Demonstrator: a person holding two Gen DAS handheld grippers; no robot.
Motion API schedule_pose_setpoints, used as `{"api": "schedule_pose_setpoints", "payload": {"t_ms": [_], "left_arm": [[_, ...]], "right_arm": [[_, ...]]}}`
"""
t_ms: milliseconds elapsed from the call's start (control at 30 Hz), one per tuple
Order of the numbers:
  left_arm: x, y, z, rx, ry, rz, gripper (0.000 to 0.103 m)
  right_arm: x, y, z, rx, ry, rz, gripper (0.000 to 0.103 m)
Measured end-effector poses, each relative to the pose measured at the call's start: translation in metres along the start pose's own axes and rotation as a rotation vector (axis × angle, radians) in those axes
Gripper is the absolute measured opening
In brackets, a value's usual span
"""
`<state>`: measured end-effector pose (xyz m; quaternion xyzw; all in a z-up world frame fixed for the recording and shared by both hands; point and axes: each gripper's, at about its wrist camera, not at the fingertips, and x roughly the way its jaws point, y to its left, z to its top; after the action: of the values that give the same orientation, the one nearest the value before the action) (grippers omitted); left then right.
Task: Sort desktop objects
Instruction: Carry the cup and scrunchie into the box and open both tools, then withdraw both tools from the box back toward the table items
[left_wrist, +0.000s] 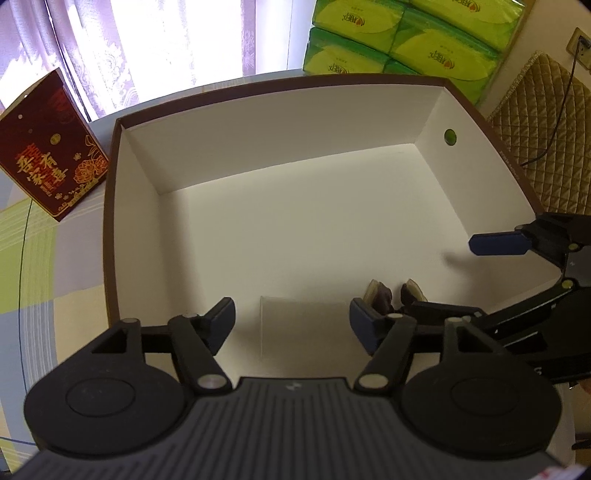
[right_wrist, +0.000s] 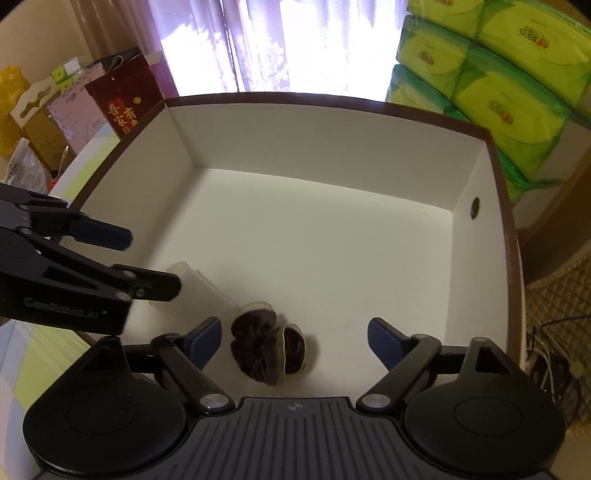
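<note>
1. The left claw (left_wrist: 291, 325) is wide apart, gripping nothing.
2. The right claw (right_wrist: 295, 338) is wide apart too.
3. The dark slippers (right_wrist: 267, 345) lie inside the white box (right_wrist: 332, 147), below the right claw.

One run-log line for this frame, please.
left claw: open, over clear box | right claw: open, over dark slippers | both items in white box
</note>
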<state>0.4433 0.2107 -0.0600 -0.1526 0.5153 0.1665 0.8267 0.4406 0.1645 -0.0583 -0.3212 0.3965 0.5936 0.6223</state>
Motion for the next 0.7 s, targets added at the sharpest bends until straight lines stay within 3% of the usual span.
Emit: {"api": "schedule_pose_setpoints", "payload": {"t_ms": [333, 467, 700], "left_arm": [[-0.014, -0.004, -0.007, -0.005, -0.010, 0.038, 0.076], [-0.027, -0.003, -0.011, -0.010, -0.029, 0.071, 0.085], [-0.052, -0.005, -0.023, 0.014, -0.058, 0.106, 0.085]], "right_arm": [[-0.018, -0.003, -0.005, 0.011, -0.005, -0.046, 0.098], [-0.030, -0.003, -0.008, 0.006, -0.021, -0.083, 0.101], [-0.054, -0.005, -0.021, 0.043, -0.068, -0.114, 0.101]]}}
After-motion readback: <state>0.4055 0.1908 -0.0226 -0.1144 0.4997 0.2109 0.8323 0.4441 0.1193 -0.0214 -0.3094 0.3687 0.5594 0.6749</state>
